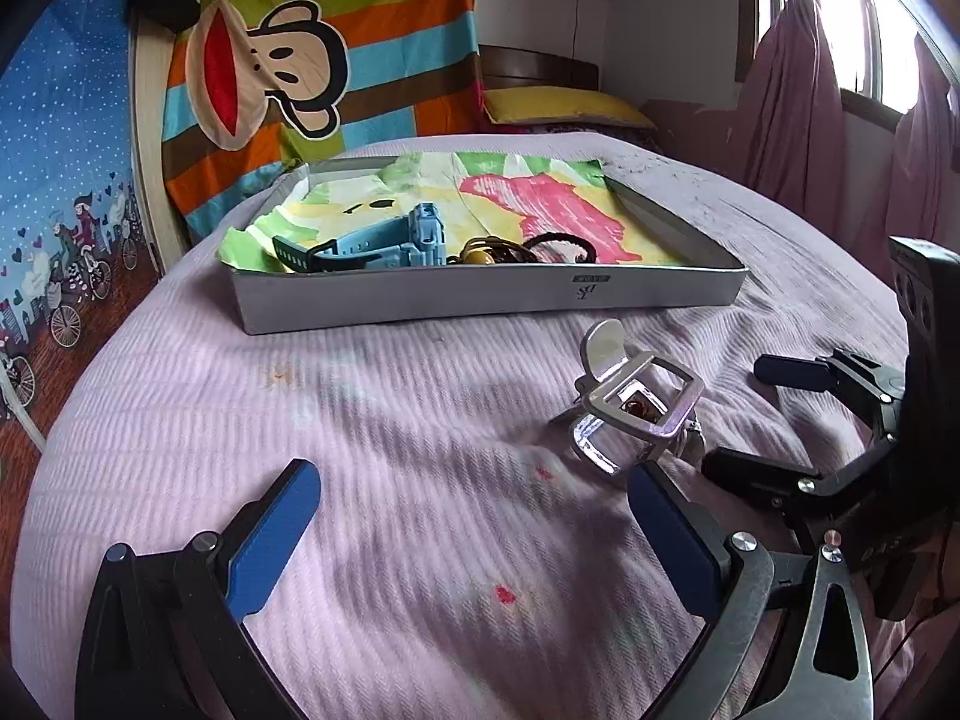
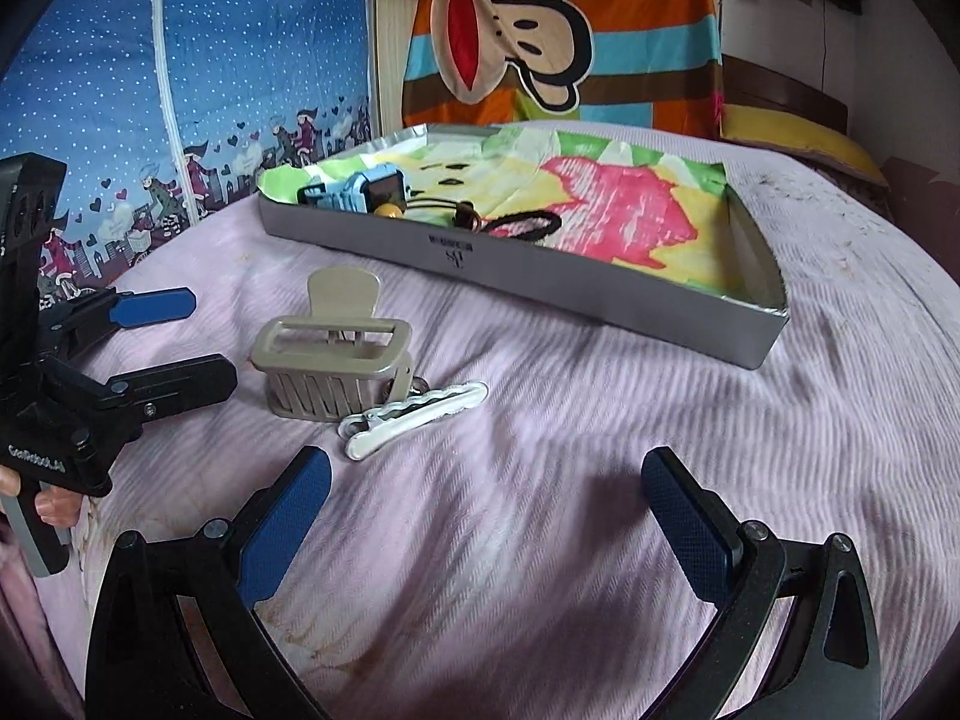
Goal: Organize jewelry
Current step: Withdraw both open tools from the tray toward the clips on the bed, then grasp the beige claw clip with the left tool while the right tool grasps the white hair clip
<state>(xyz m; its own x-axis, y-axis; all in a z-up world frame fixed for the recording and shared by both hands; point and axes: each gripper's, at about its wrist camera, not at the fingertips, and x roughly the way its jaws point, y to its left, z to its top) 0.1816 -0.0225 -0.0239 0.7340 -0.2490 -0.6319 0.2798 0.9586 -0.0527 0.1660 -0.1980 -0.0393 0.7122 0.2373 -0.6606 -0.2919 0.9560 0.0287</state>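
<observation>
A grey box lid [image 1: 480,300] [image 2: 600,300] lined with coloured paper sits on the bed. It holds a blue watch [image 1: 390,240] [image 2: 354,189], a yellow bead piece [image 1: 480,255] [image 2: 390,211] and a black hair tie [image 1: 558,240] [image 2: 522,222]. A beige claw hair clip [image 1: 636,408] [image 2: 336,354] and a white clip [image 2: 408,420] lie on the cover in front of the lid. My left gripper [image 1: 474,534] is open and empty, left of the claw clip. My right gripper [image 2: 486,516] is open and empty, just right of the white clip. Each gripper shows in the other's view.
The bed has a lilac cover [image 1: 390,420] [image 2: 600,450]. A striped monkey blanket [image 1: 312,60] [image 2: 558,30] hangs behind. A yellow pillow [image 1: 558,105] [image 2: 792,138] lies at the back. Pink curtains [image 1: 798,90] hang at the right.
</observation>
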